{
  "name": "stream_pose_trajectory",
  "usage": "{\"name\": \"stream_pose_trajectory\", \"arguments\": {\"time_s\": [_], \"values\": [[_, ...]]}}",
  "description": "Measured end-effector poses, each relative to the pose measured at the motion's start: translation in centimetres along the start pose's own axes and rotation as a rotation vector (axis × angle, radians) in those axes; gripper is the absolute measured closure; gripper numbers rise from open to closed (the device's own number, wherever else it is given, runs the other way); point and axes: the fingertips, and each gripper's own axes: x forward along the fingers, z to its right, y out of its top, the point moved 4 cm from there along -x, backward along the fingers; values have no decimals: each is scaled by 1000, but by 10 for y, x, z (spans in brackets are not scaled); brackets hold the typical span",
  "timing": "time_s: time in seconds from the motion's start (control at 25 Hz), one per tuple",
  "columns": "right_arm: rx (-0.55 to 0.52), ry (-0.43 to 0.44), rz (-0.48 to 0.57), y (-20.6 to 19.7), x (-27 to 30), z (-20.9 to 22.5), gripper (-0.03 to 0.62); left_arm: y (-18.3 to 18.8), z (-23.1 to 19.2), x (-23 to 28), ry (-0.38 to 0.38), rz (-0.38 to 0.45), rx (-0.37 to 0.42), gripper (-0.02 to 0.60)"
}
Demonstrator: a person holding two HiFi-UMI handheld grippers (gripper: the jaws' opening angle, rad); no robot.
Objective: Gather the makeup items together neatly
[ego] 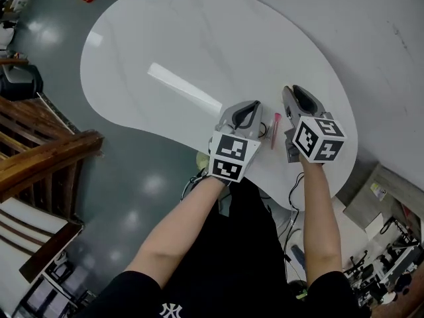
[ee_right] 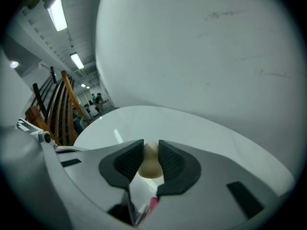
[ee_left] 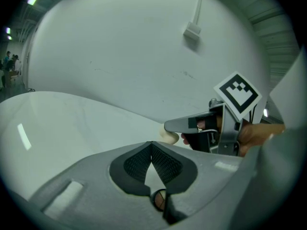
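Fingers (ee_right: 125,163) of the right gripper (ee_right: 151,146) closed on a beige sponge (ee_right: 150,169): egg-shaped, matte, soft-looking, narrow end up between the ribbed black pads. Left gripper (ee_left: 152,145) fingers shut tip to tip, nothing between them, only a thin V gap below the tips.

Sponge sits just right of the pink stick (ego: 275,130), in the right gripper's hold. Head view does not show the sponge at all; the gripper body covers it. Right gripper view shows it pinched at its sides. Left gripper view catches it from the side, a pale rounded end (ee_left: 169,137) poking out under the right gripper's grey finger.

Pink stick: slim, straight, lying flat on the counter (ego: 165,45), seen whole in head view only. Left gripper just left of the stick, right gripper just right of it, each carrying a black-and-white marker cube (ego: 318,139).

Counter: white, smooth, glossy, kidney-shaped; stick lies close to its near edge. Far left of the stick, beyond the counter, grey-green polished floor (ego: 126,197) and a wooden railing (ego: 46,158), brown, slatted. Right gripper view shows the railing (ee_right: 62,104) too.
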Motion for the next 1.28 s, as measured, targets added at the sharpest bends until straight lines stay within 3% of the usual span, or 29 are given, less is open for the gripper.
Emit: {"name": "stream_pose_trajectory", "arguments": {"time_s": [0.2, 0.64, 1.28], "values": [[77, -41, 41, -28, -31, 6, 490, -4, 17, -8, -37, 3, 28, 572], [132, -118, 60, -88, -64, 15, 488, -32, 60, -16, -103, -28, 83, 572], [125, -126, 71, -114, -64, 18, 487, -56, 76, -20, -111, -49, 106, 572]]}}
